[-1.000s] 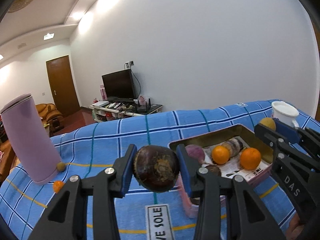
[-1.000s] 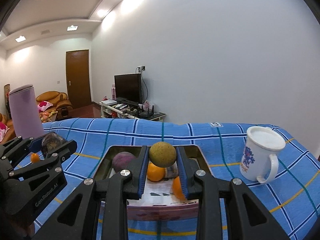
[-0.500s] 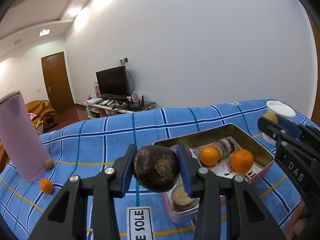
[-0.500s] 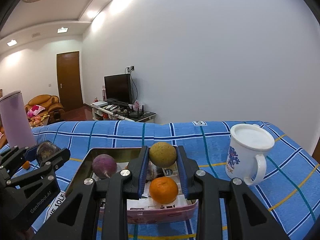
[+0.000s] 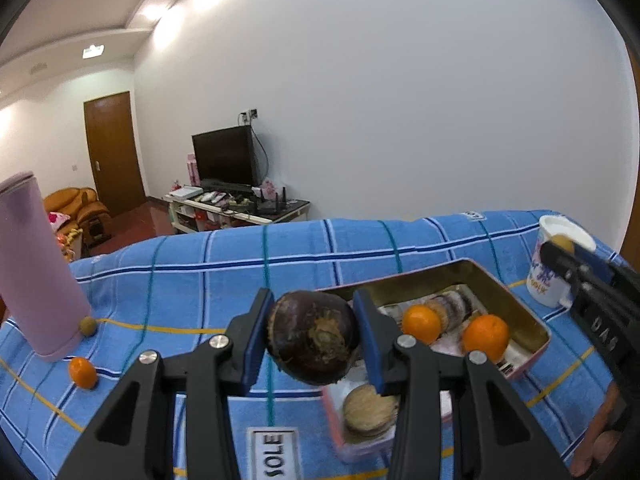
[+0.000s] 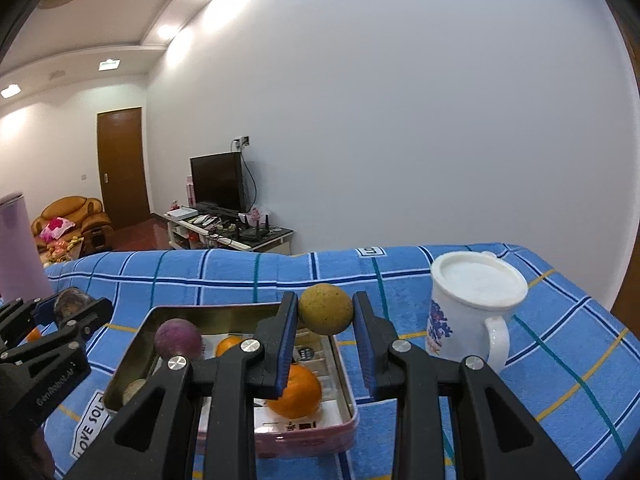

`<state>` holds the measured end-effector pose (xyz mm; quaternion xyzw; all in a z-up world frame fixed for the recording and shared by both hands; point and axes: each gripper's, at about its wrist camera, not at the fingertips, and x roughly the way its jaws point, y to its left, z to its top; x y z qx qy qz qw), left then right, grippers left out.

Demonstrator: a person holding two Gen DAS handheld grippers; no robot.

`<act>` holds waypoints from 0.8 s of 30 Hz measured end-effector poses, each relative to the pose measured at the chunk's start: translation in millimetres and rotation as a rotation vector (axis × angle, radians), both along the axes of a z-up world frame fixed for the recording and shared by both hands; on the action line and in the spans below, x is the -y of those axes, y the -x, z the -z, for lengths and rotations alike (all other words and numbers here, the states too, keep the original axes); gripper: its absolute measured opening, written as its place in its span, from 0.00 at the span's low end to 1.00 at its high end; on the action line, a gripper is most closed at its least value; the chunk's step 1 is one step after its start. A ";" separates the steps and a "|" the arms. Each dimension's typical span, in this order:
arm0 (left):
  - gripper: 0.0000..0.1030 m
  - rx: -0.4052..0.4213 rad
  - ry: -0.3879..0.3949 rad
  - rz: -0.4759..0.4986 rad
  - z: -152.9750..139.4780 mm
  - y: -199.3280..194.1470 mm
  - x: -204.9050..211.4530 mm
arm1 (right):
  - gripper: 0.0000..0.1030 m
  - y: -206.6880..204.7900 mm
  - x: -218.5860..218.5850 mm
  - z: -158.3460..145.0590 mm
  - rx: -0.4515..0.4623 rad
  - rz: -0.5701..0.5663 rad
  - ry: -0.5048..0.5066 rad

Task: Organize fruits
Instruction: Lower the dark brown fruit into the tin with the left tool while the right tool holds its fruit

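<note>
You have a fruit in each tool, and both are round, so the main risk is a roll-out. Your left tool (image 5: 313, 340) is part-way open and clamped on the dark purple-brown fruit (image 5: 313, 338), hanging above the blue checked cloth (image 5: 200, 280) just left of the tin (image 5: 516, 300). The pads meet it only at its widest sides; if you tilt or jolt the wrist while crossing the tin's near-left corner, it could pivot out and land on the round biscuit (image 5: 368, 410) there. Your right tool (image 6: 325, 316) is closed tight on the small yellow-green fruit (image 6: 325, 309), held at the very pad tips above the tin's far right rim. That tip grip is thin, and I judge a squeeze or knock could pop the fruit forward onto the cloth, toward the white mug (image 6: 472, 304) to the tin's right. The two tools also share the space above the tin, so they could clash if both descend together.

The dark fruit looks glossy with a rough tan scar facing you. The yellow-green one is matte and speckled. In the tin lie two oranges, of which the nearer (image 6: 298, 390) sits by the front wall, and a dull purple fruit (image 6: 178, 338) at the far left. Well left of the tin, a small orange (image 5: 82, 372) and a small yellowish fruit (image 5: 88, 325) sit on the cloth, against the pink bottle (image 5: 36, 272).
</note>
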<state>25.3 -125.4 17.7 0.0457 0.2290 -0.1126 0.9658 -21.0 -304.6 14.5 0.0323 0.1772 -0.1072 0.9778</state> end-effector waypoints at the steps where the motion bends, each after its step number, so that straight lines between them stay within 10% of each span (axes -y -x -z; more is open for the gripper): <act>1: 0.42 -0.002 0.001 0.008 -0.2 -0.8 3.8 | 0.29 -2.3 2.6 1.0 -0.006 0.003 -0.011; 24: 0.42 -0.087 -0.011 0.084 25.3 -13.6 48.0 | 0.29 -34.5 4.8 22.5 -0.138 -0.027 -0.021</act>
